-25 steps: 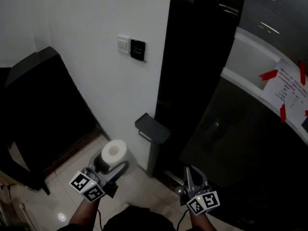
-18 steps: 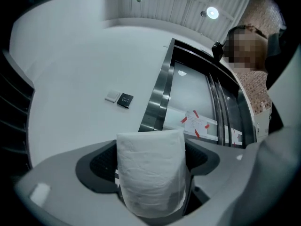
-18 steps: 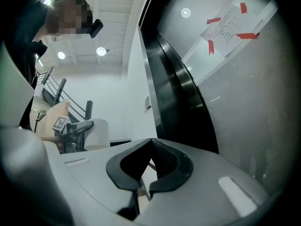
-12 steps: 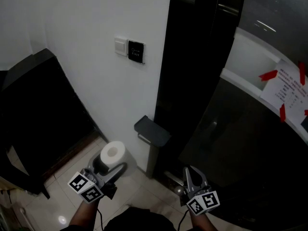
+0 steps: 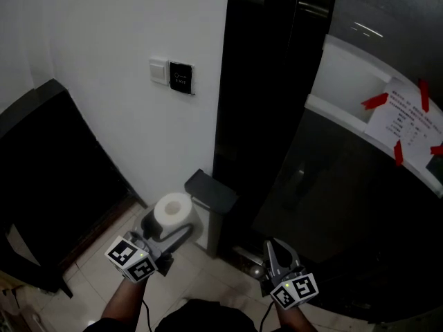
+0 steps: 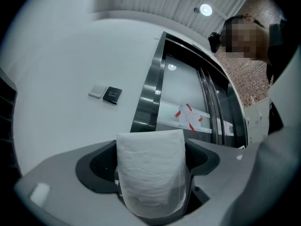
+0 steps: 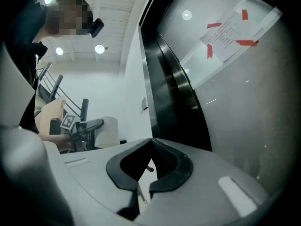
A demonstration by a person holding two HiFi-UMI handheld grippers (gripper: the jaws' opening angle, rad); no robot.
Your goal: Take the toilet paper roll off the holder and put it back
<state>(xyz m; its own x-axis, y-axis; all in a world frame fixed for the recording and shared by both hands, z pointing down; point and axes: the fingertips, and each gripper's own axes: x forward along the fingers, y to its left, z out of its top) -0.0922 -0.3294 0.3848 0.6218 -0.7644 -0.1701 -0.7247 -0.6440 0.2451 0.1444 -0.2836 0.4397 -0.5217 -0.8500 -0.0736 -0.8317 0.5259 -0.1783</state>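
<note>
Biggest first: white wall fills the left half of the head view. Next to it is a glossy black column, then a dark glass panel on the right. A dark furniture piece stands against the wall at far left; can't tell what it is. Below is a light tiled floor.

The holder has a dark flat top plate and sits low in the corner where wall meets column.

The toilet paper roll is up off the floor, upright, core hole facing the head camera. It sits just left of the holder's top plate. Its edge overlaps the holder in the head view; can't tell if they touch.

The left gripper has its jaws spread wide, one on each side of the roll, clamped on it. The left gripper view agrees: the roll fills the gap, pads against its sides. Its marker cube sits behind, with the person's forearm below.

The right gripper is well right of the roll, low in front of the glass panel. It's clenched with nothing in it. In the right gripper view the tips meet, and the roll shows off to the left.

Small stuff:
- A paper notice is fixed to the glass with red tape.
- A white switch plate and a black plate sit side by side on the wall, above the holder.
</note>
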